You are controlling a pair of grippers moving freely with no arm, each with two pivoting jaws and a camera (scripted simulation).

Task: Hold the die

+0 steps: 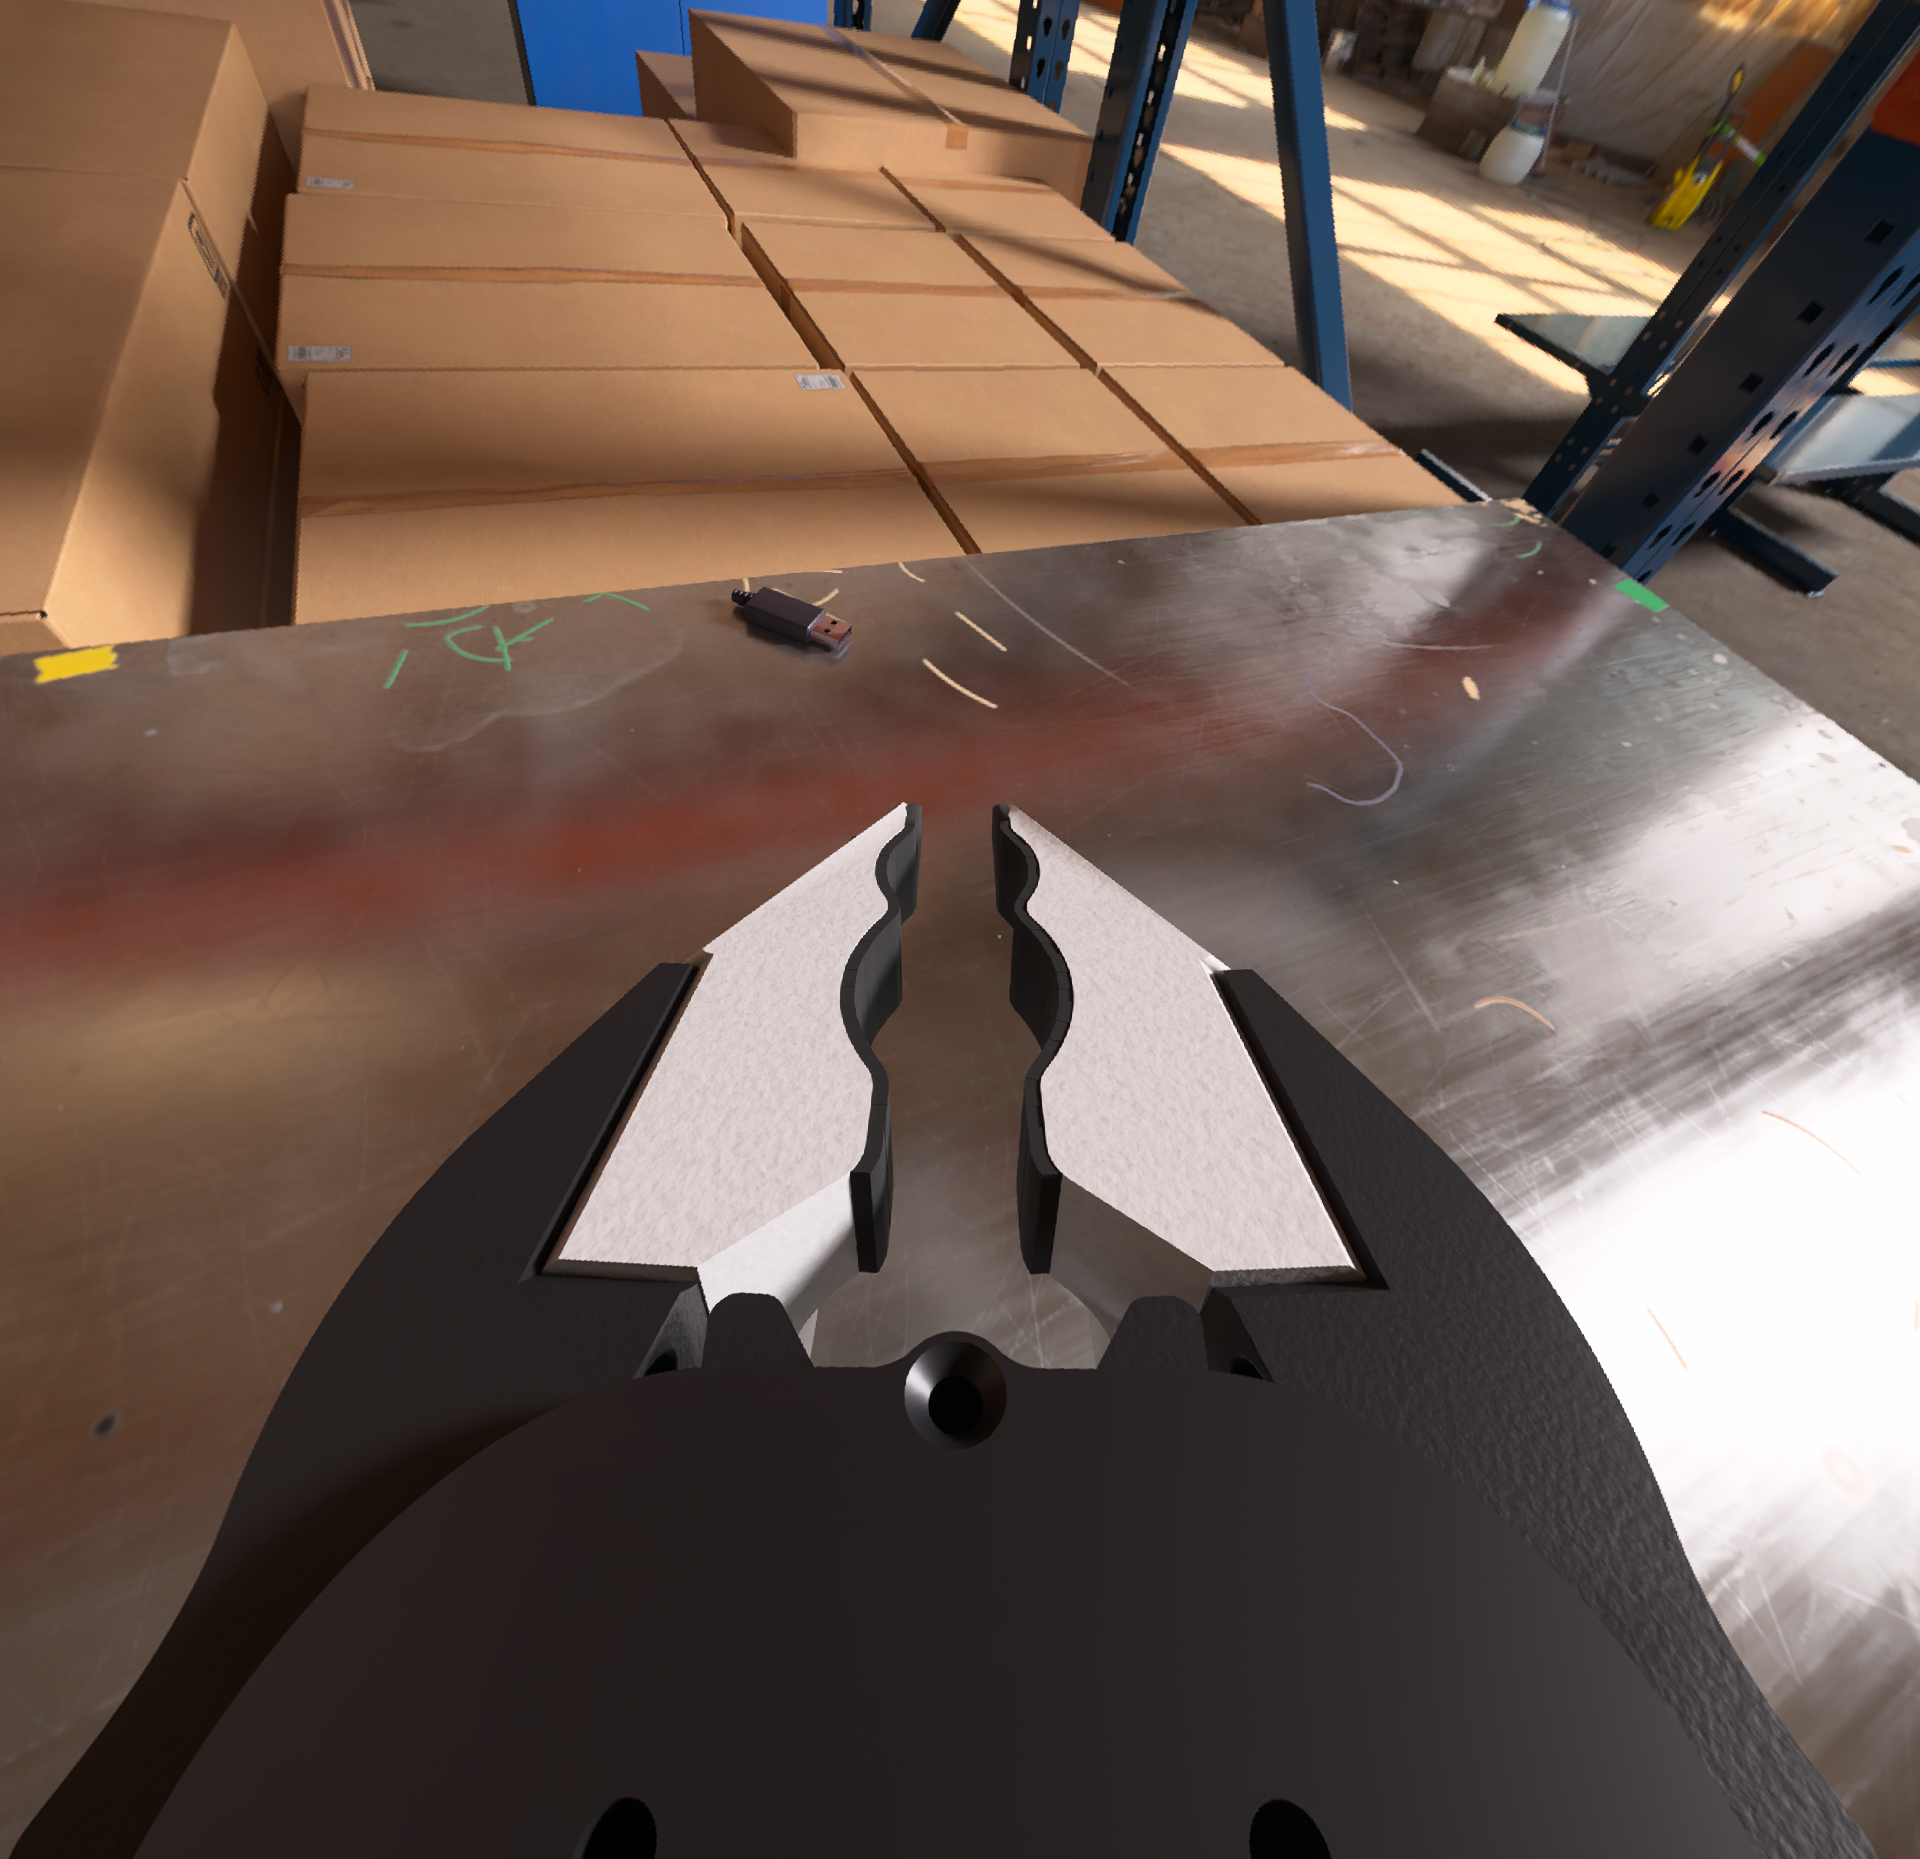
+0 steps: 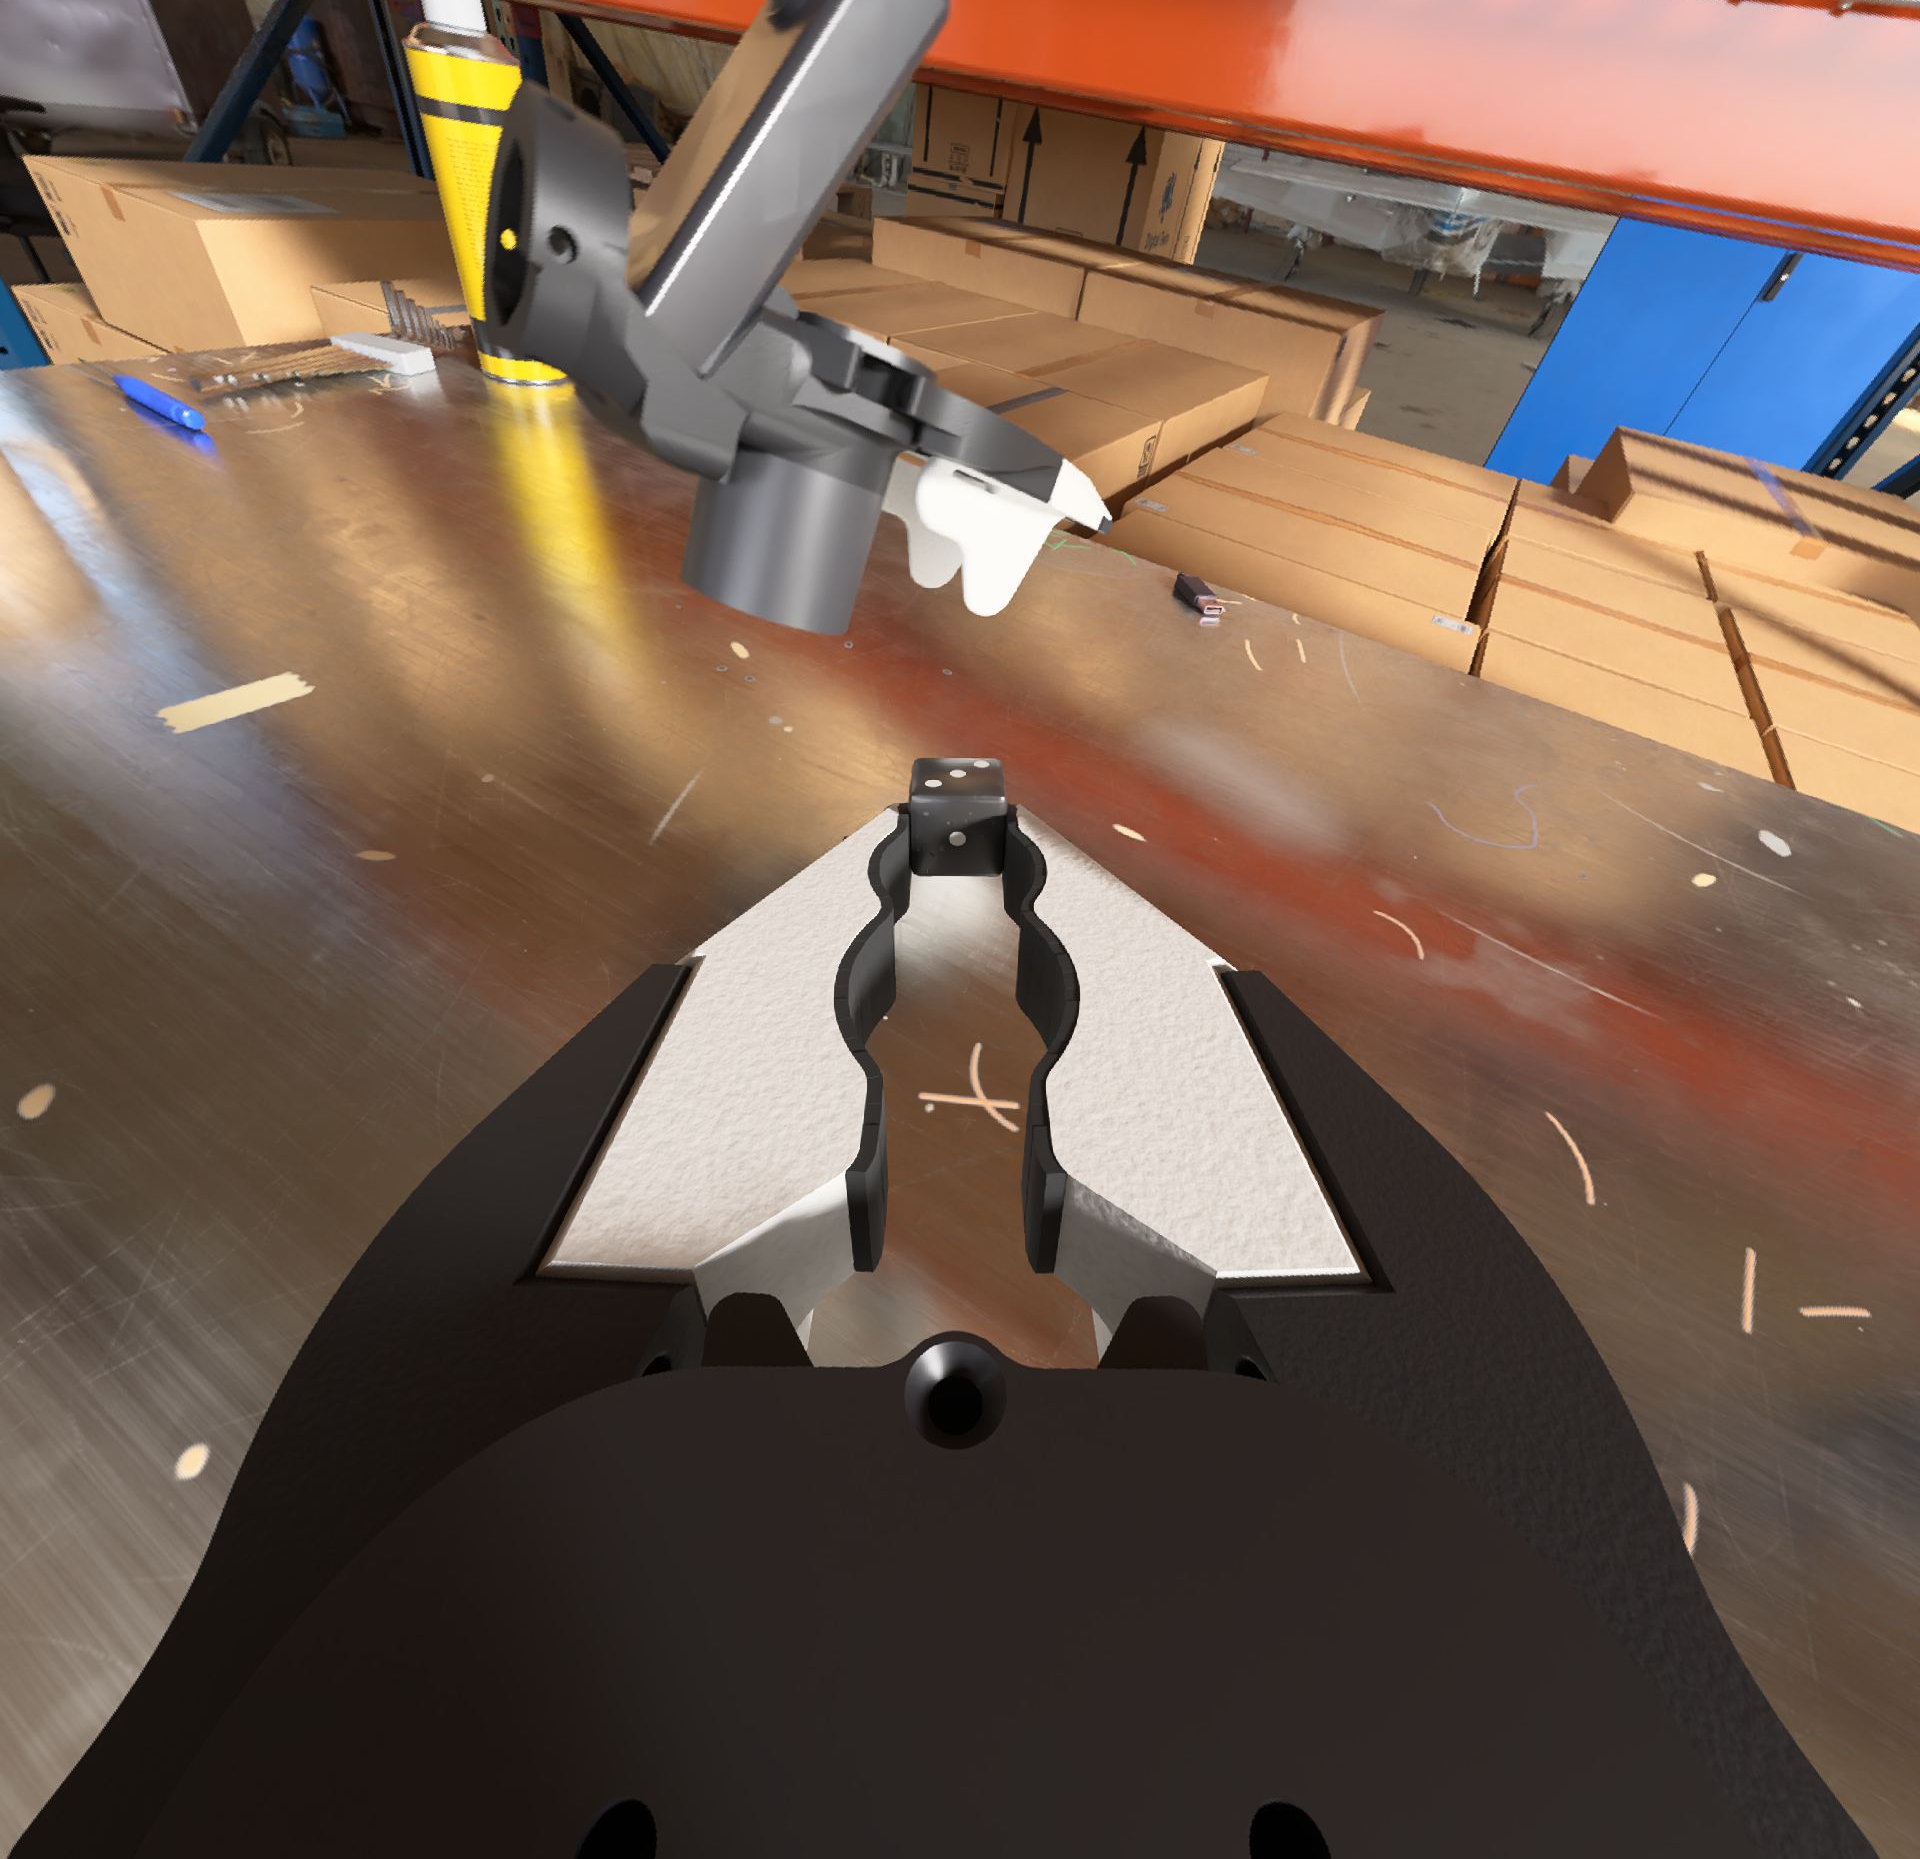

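Observation:
A black die [image 2: 956, 786] with white pips sits between the fingertips of my right gripper [image 2: 956, 838], which is shut on it over the scratched metal table [image 2: 416, 874]. I cannot tell whether the die touches the table. My left gripper [image 1: 957, 822] is empty, its jaws a narrow gap apart, and it hovers above the table [image 1: 1455, 770]. It also shows in the right wrist view [image 2: 997, 552], beyond the die and to the left, tilted down. The die is not in the left wrist view.
A black USB stick [image 1: 795, 620] lies near the table's far edge; it also shows in the right wrist view [image 2: 1198, 596]. A yellow tube [image 2: 468, 168], a blue pen [image 2: 156, 401] and a white block [image 2: 384, 351] are at the far left. Cardboard boxes [image 1: 623, 427] stand beyond the edge.

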